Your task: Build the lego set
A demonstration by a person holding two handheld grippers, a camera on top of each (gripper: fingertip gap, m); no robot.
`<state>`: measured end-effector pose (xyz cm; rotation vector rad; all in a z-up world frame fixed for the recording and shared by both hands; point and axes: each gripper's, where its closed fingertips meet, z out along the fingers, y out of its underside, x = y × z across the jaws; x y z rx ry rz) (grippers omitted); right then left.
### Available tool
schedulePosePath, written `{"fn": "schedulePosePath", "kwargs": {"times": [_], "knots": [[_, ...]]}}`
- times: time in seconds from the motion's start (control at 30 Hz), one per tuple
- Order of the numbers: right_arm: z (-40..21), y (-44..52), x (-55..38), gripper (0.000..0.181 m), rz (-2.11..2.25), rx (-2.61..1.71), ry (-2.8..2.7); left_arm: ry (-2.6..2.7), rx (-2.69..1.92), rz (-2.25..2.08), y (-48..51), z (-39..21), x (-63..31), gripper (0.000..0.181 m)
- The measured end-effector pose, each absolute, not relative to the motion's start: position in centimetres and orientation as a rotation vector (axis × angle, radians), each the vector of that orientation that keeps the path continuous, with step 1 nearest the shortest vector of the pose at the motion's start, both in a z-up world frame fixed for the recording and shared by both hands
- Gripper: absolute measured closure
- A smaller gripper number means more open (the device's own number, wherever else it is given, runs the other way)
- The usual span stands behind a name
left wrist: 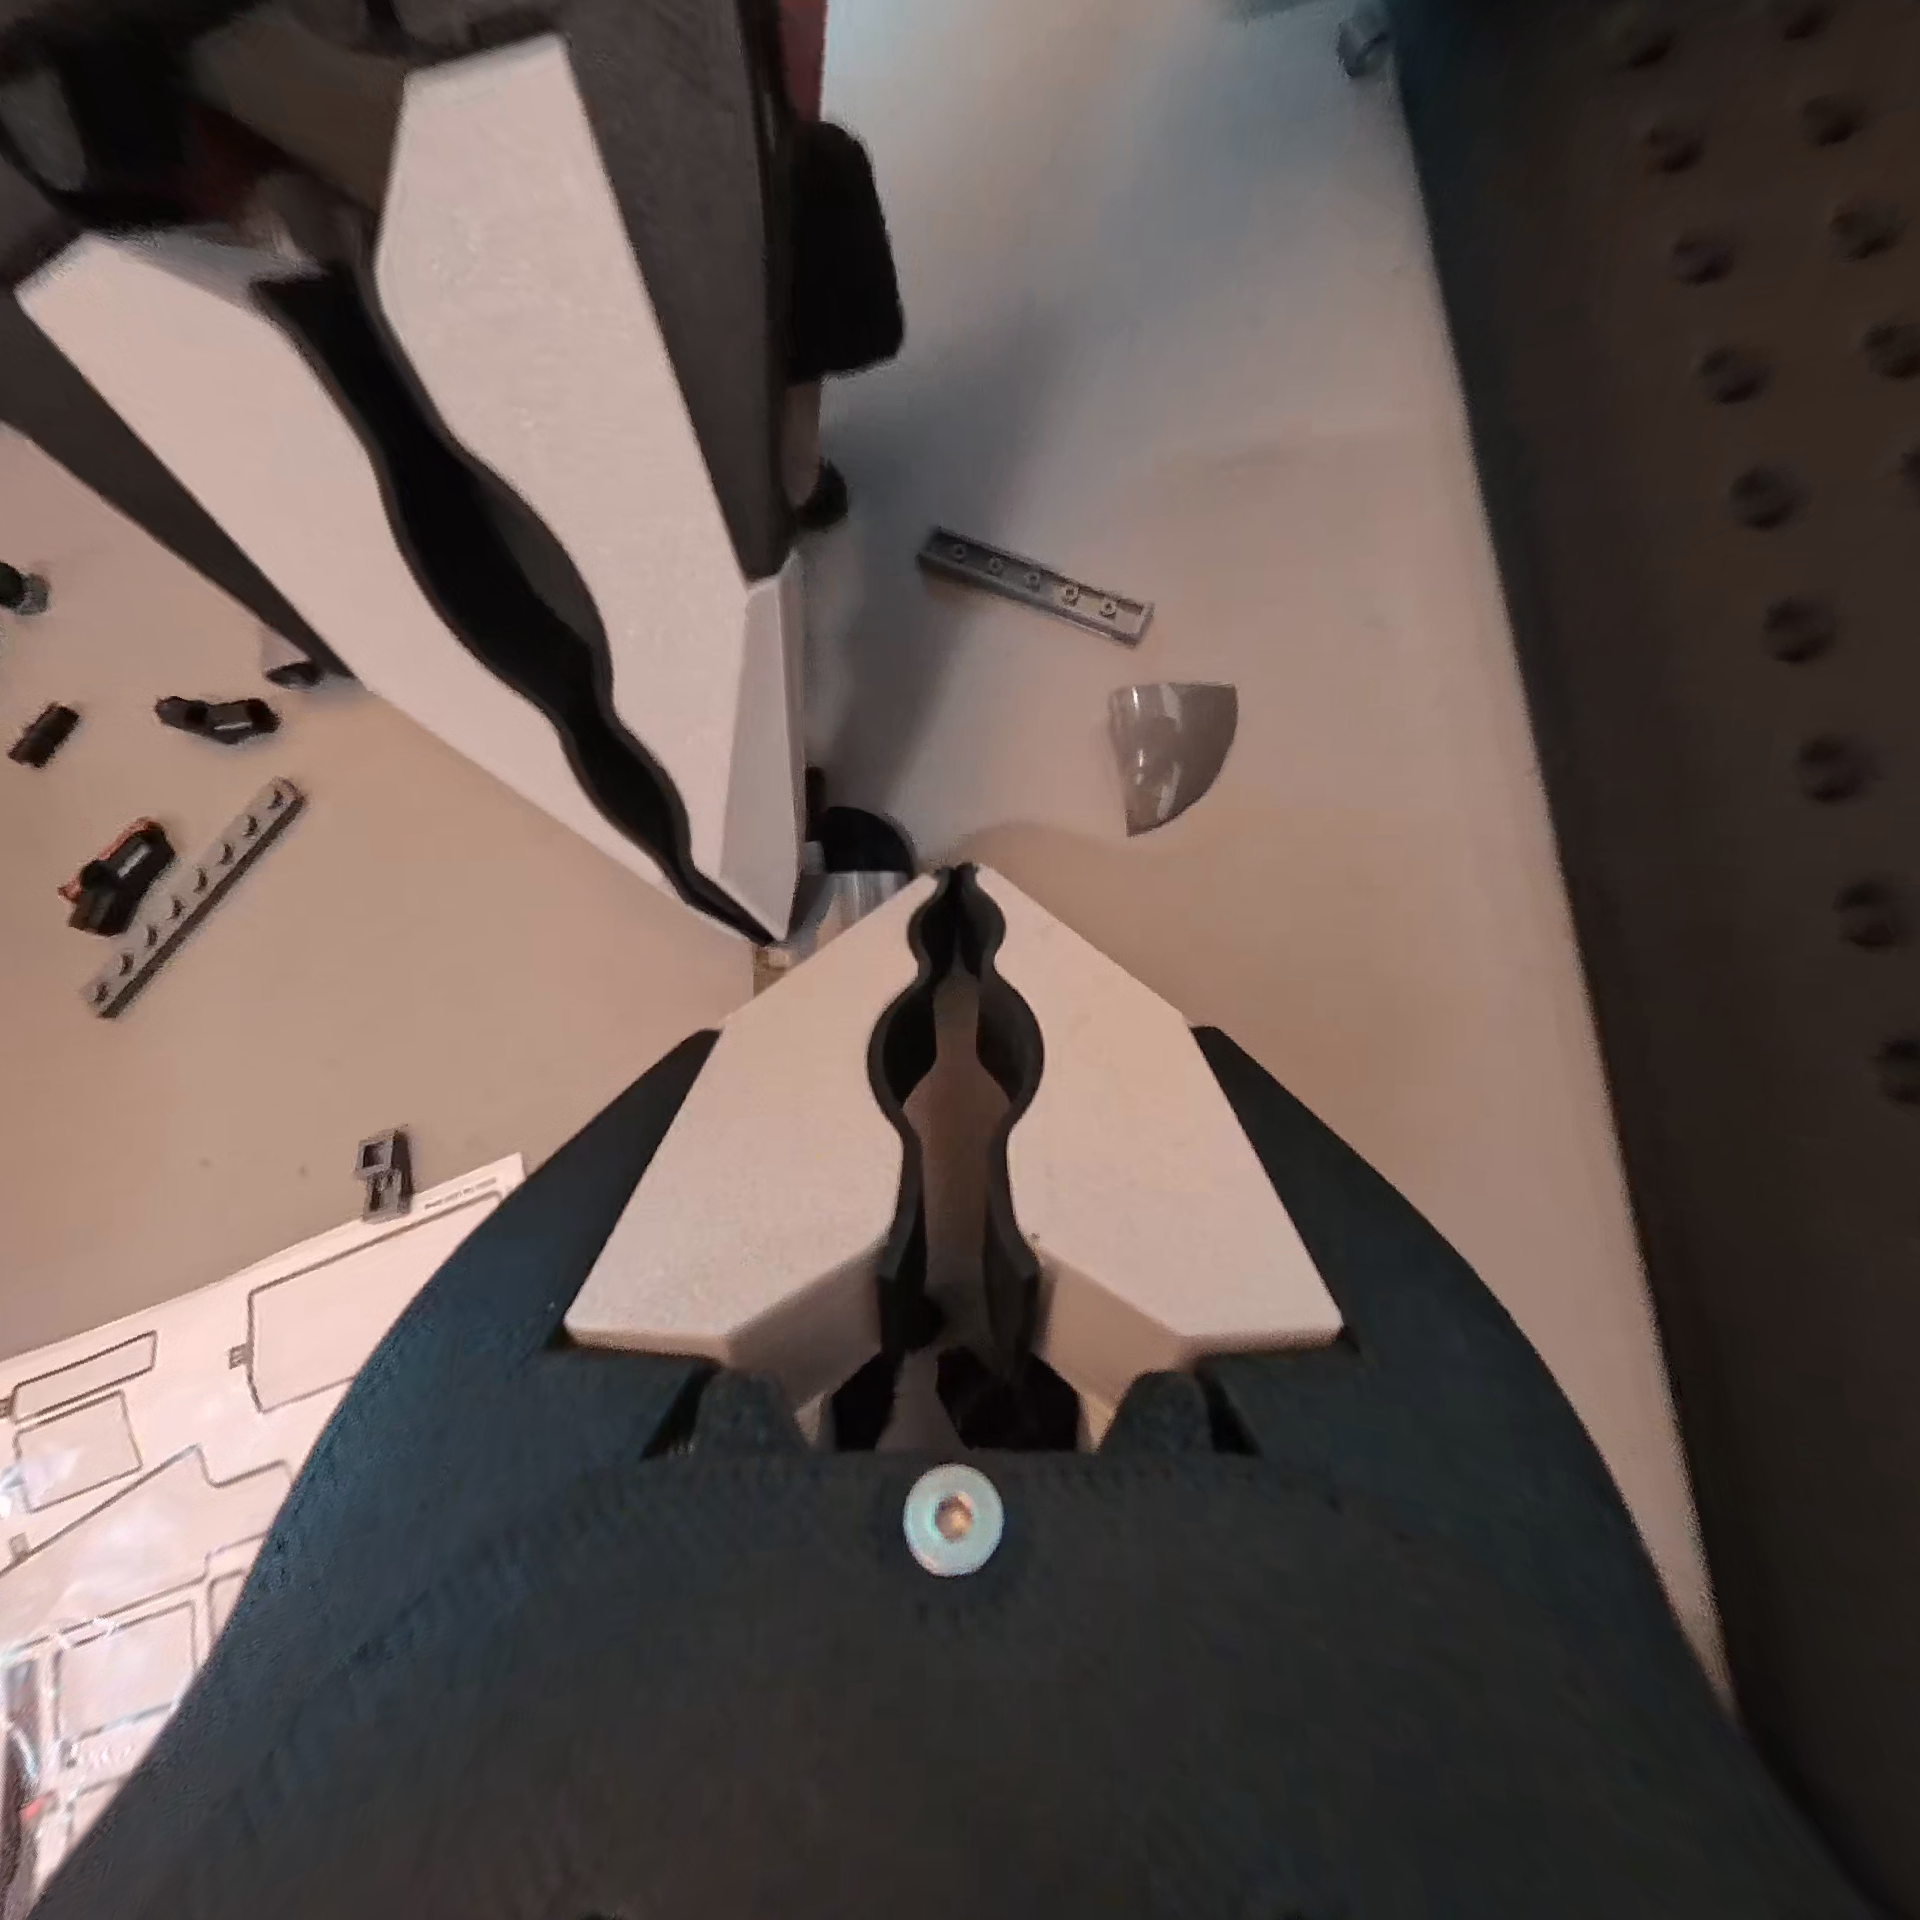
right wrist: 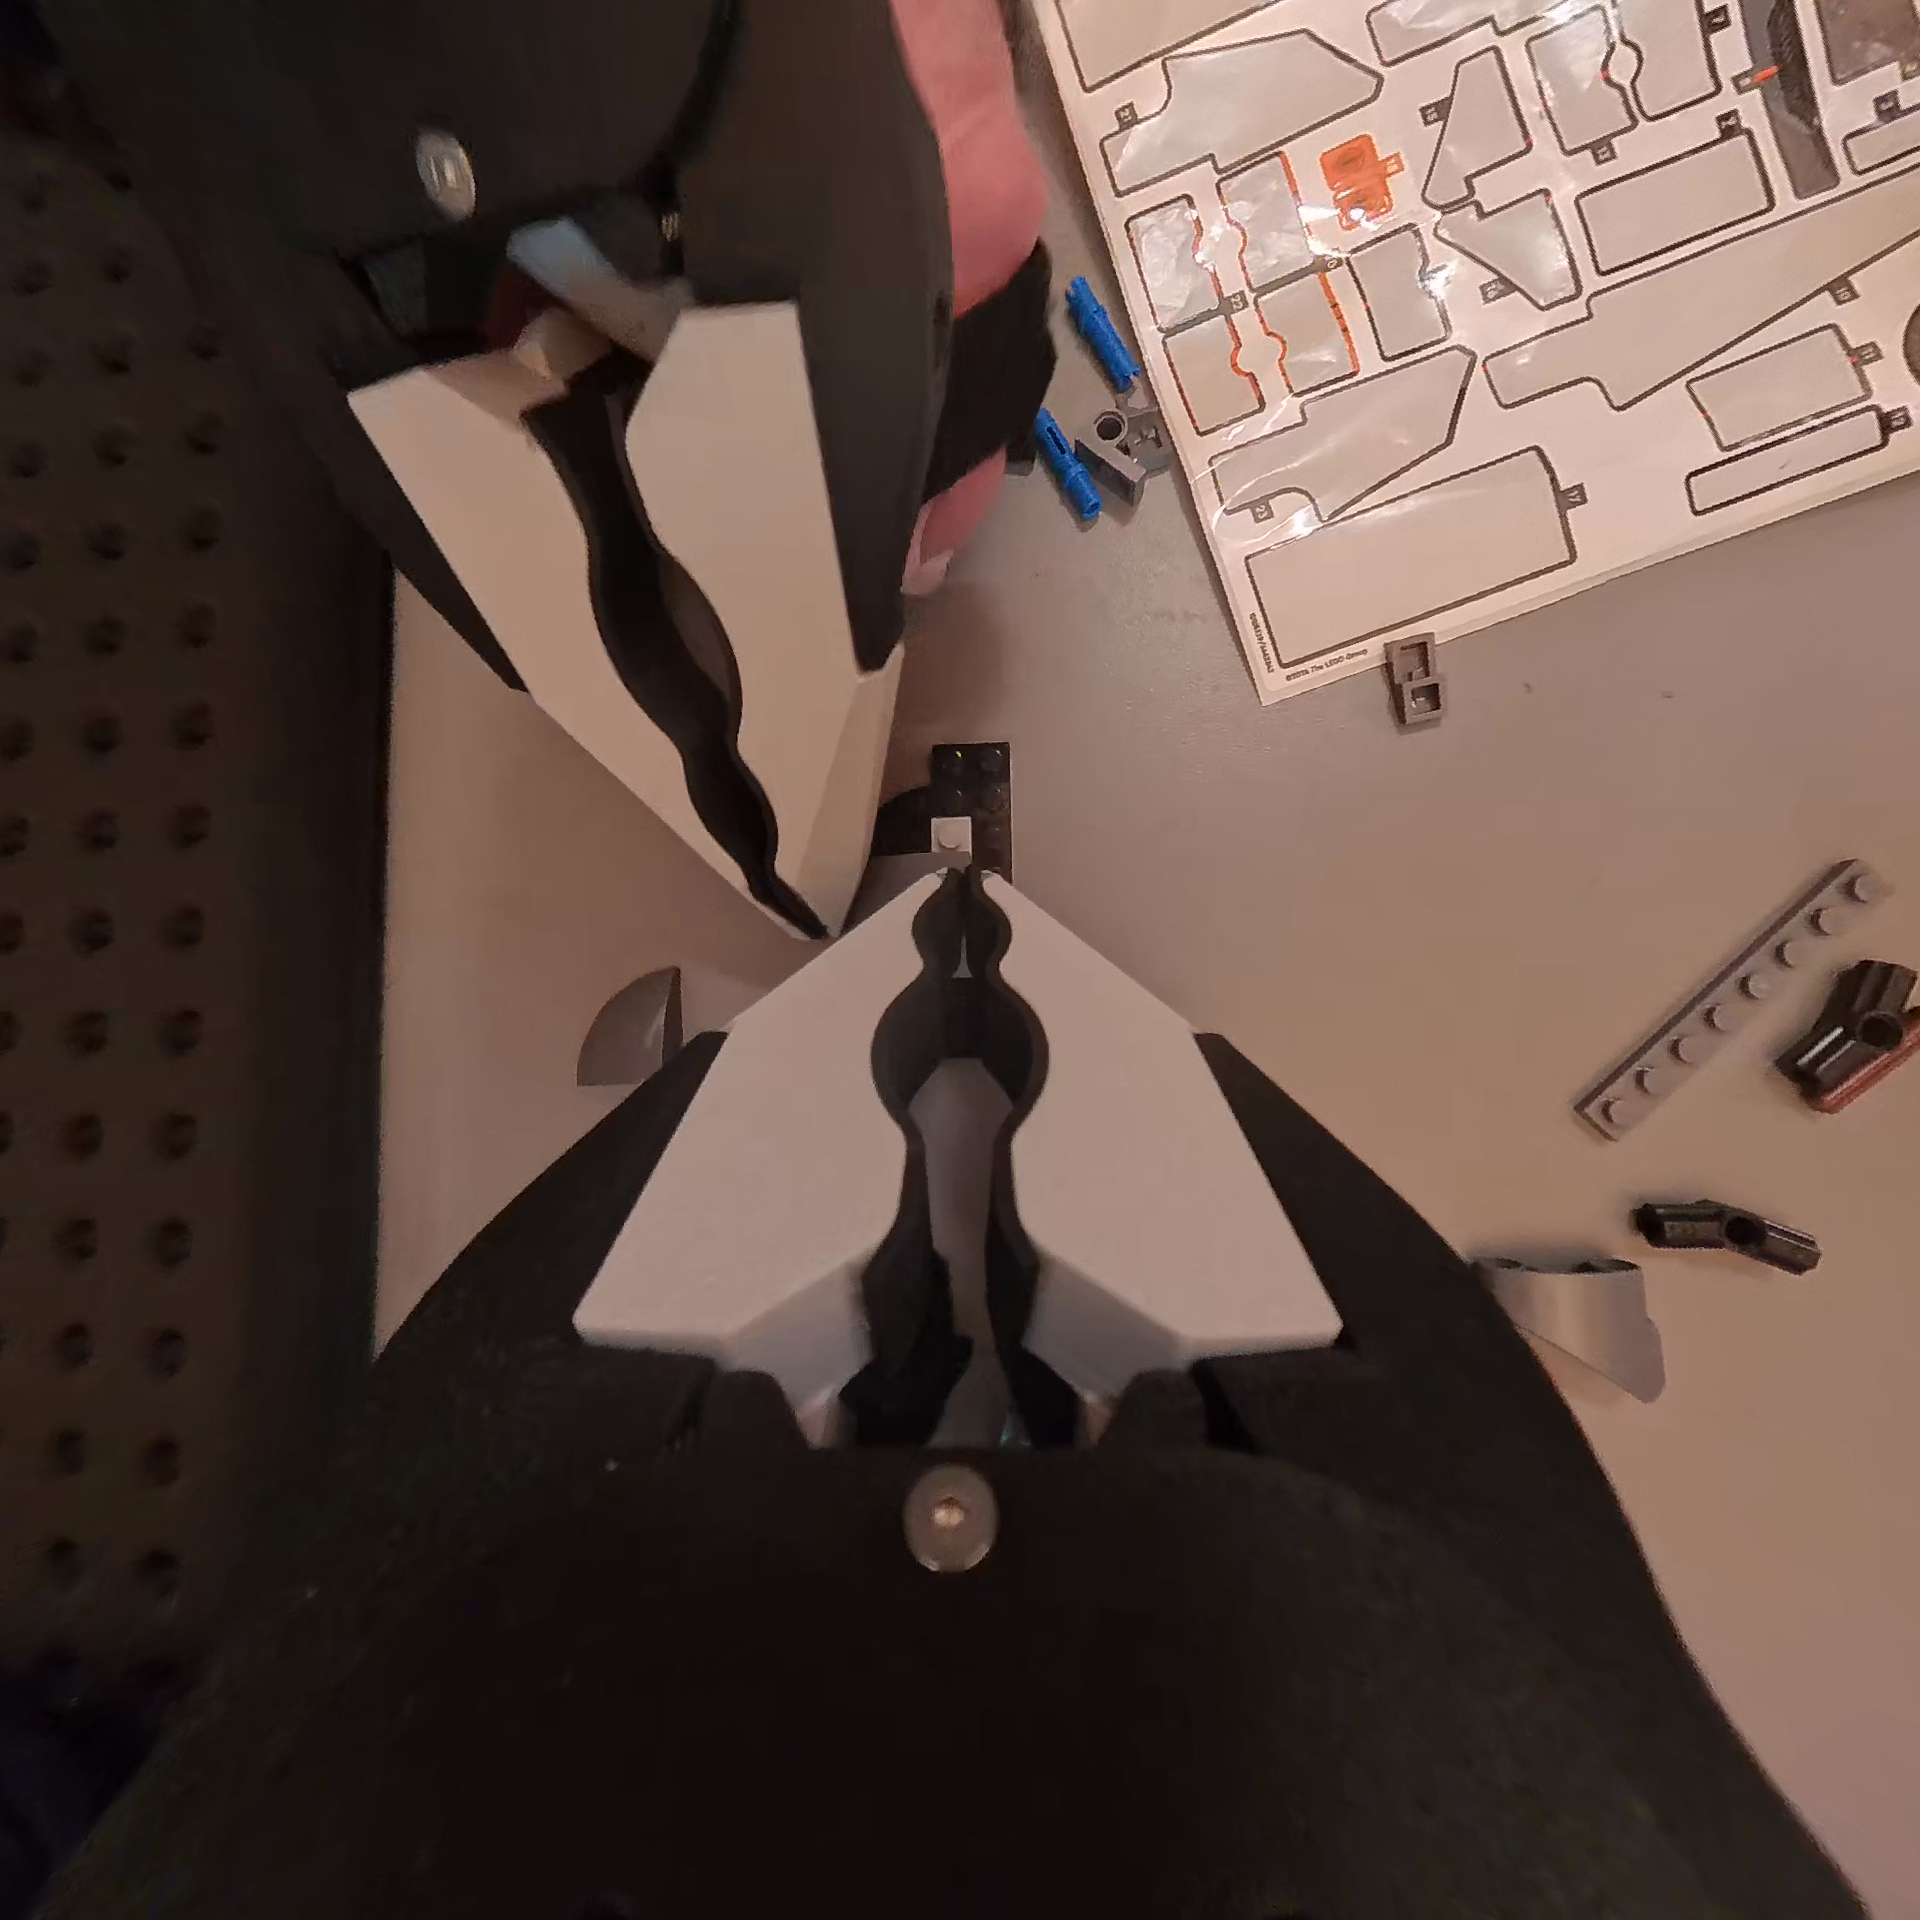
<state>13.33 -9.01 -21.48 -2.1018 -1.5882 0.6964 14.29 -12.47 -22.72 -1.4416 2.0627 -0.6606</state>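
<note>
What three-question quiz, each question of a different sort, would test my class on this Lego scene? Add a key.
1. True or false: the long grey plate lies on the sticker sheet.
2. What colour are the two pins lying near the sticker sheet's edge? A red, B blue, C yellow.
3. Fill in: the small plate at the tips of the left gripper and the right gripper is ___ in colour.
Key: 1 false, it lies on the table, apart from the sheet; 2 B; 3 black.
</note>
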Motion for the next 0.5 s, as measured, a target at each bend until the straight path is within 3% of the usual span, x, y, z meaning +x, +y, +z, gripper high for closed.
{"fn": "schedulePosePath", "kwargs": {"times": [0.5], "knots": [[-21.4, -8.9, 13.5, 0.181, 0.736, -2.127, -1.561, 1.937, -1.531, -0.693, -10.4, -21.4, 14.0, 0.172]]}}
